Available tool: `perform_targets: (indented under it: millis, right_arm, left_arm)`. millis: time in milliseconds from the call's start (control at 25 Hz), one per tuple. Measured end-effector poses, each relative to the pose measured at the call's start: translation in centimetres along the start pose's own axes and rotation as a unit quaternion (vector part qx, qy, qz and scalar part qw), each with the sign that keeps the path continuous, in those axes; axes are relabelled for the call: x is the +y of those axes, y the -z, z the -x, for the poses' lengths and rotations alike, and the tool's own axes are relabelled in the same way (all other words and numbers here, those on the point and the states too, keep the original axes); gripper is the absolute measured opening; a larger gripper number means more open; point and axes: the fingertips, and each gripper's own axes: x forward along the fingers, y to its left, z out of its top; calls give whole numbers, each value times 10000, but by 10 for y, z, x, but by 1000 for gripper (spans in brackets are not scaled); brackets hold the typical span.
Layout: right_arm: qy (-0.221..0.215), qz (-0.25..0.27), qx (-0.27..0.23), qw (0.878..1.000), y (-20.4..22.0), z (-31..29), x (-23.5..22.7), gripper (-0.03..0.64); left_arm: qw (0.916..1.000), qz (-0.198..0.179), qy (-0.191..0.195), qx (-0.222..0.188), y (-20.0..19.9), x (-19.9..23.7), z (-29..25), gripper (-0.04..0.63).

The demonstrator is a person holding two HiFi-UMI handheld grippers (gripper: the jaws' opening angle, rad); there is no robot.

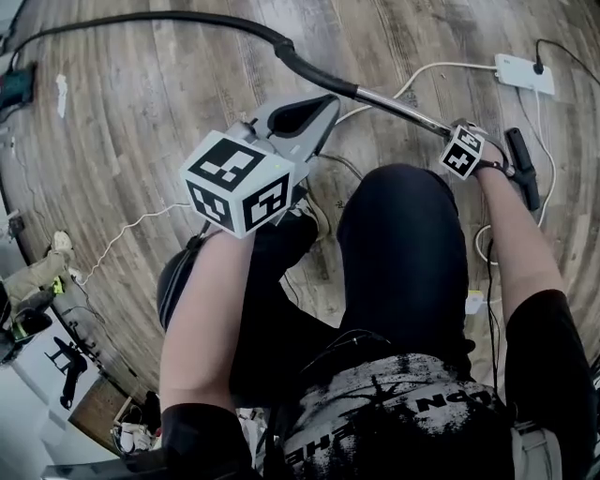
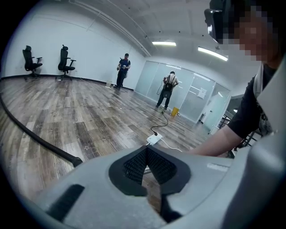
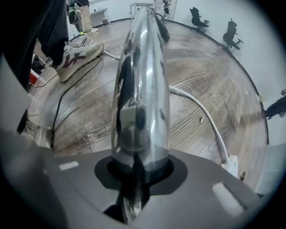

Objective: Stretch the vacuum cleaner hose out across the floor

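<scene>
Head view: black hose point(image 1: 187, 21) curves across wood floor point(image 1: 141, 112) into metal tube point(image 1: 398, 103); right gripper point(image 1: 457, 131) clamps tube near end.
Left gripper view: left gripper point(image 2: 147, 154) jaws pressed together, nothing between.
Right gripper view: tube fills narrow jaws.
Step, likely: grip taken; next, pull tube away to straighten curve.
Containers: none seen.

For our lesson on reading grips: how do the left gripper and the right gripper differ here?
The left gripper has its jaws together on nothing; the right gripper is clamped on the chrome tube. The left gripper points out across the room; the right gripper points downward. Both are grey and carry a marker cube.
</scene>
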Motion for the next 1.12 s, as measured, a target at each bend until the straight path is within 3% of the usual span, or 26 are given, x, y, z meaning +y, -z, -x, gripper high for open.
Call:
perform_targets:
  millis: [360,520,680,1000,1120]
  right_arm:
    - [-362,74,252,9990,6,-29,31,140]
    - [-451,236,239,9984,5,-29,33,143]
    - [-579,195,338,9976,10,-23,39,191]
    - [-539,-155,305,9980,25,-5,34,161]
    - [-455,-251,385,9979,22,5,34,102]
  left_arm:
    - [9997,12,-76,217,20,1,1,0]
    - [9998,-77,57,199,16,-7,-2,0]
    - [9992,-232,175,277,15,-12,-5,0]
    - [9985,-293,327,318,15,-9,-10,0]
    - [9987,-156,405,249,13,-2,-7,0]
